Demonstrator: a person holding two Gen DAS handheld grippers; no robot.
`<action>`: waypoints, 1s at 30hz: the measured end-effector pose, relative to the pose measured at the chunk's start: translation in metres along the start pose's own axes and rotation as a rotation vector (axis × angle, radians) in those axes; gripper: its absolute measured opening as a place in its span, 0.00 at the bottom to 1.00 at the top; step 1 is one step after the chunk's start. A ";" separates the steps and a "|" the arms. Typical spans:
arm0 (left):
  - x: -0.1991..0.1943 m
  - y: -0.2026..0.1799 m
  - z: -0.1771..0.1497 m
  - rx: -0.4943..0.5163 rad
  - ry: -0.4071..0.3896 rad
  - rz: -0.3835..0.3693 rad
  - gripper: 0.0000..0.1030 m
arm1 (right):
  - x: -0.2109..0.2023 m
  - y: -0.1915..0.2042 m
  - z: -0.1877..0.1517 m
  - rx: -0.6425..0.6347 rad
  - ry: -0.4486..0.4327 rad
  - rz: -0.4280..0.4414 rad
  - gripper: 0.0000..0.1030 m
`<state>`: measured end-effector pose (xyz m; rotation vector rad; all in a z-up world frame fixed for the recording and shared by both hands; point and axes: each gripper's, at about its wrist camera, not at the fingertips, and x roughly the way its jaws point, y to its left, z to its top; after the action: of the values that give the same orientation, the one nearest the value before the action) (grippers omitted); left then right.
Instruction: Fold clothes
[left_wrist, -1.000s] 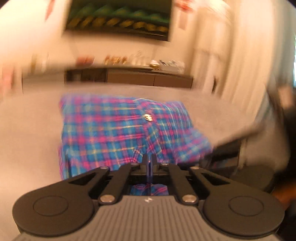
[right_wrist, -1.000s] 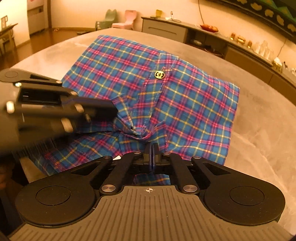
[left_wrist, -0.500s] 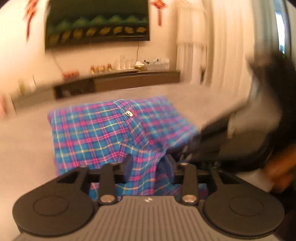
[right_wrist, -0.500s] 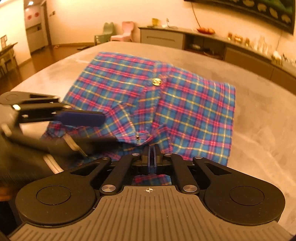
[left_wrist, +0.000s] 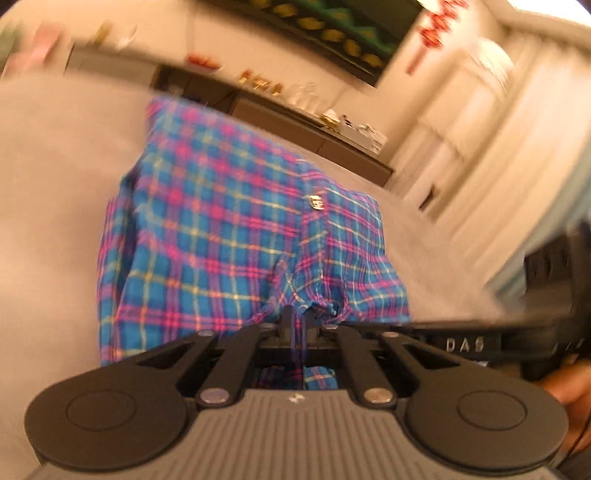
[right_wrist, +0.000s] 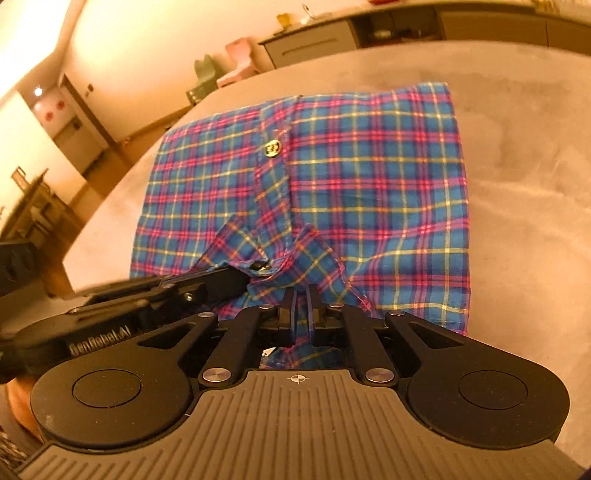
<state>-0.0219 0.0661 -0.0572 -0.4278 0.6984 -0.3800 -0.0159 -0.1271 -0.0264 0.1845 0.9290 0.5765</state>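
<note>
Plaid cloth shirt (right_wrist: 332, 177) — shiny button (right_wrist: 272, 148)

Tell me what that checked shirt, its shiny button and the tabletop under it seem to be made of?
The checked shirt looks like thin woven cotton or a blend: matte, with the plaid in the weave and soft creases at the collar. Its shiny button looks like gold-toned metal or metallic-coated plastic; it glints. The tabletop is matte mottled grey, perhaps stone, concrete-look laminate or felt; I cannot tell which.

My left gripper (left_wrist: 298, 325) and right gripper (right_wrist: 302, 308) are black with round silver screws, blue pads and ridged grey bases with white letters.
</note>
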 end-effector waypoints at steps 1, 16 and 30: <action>0.000 0.004 0.001 -0.030 0.005 -0.011 0.03 | -0.001 0.003 0.000 -0.023 -0.007 -0.029 0.00; -0.001 0.011 0.002 -0.068 0.010 -0.010 0.03 | 0.016 0.056 -0.005 -0.482 -0.064 -0.275 0.18; -0.007 0.011 -0.006 -0.126 -0.049 -0.046 0.02 | 0.031 0.058 0.022 -0.547 0.086 -0.276 0.18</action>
<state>-0.0283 0.0773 -0.0630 -0.5720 0.6681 -0.3693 -0.0068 -0.0602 -0.0128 -0.4569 0.8303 0.5634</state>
